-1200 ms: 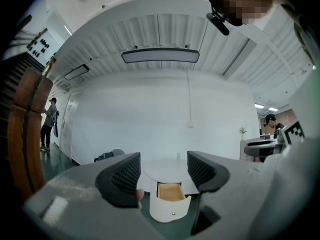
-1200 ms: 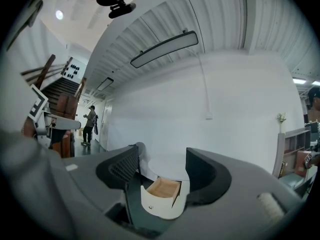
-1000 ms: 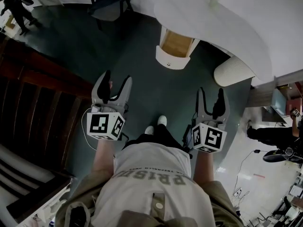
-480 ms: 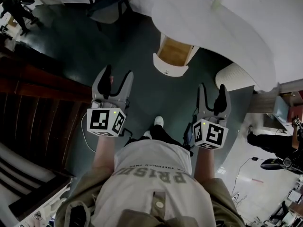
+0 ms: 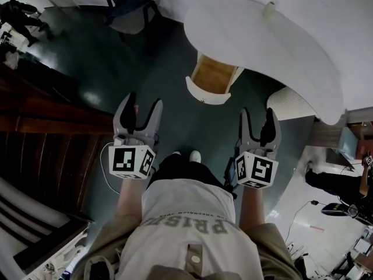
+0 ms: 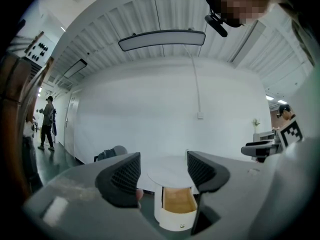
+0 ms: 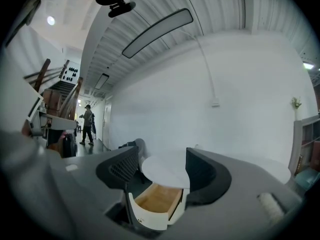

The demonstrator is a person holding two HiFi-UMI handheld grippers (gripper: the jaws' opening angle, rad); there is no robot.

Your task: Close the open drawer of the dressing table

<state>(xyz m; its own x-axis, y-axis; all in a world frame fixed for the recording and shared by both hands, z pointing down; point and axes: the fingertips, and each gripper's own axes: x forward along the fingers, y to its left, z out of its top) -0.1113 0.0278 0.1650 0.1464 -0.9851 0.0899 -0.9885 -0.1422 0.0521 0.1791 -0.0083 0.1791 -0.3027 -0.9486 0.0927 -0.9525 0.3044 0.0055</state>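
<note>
I judge this to be the approach step, since neither tool touches the drawer (image 5: 213,77). It stands pulled out from under the white desk (image 5: 262,39), ahead of both tools and well apart from them, with its wooden inside showing. My left tool (image 5: 143,102) is released, its jaws spread with nothing between them, and my right tool (image 5: 257,114) is the same. Next I would carry one tool forward to the drawer's curved front panel (image 5: 205,94) and push it squarely in.

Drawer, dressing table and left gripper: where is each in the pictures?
drawer (image 5: 213,74): head view, its wooden inside.
dressing table (image 5: 274,39): head view, bare white top.
left gripper (image 5: 143,101): head view, midway between its fingers.
</note>
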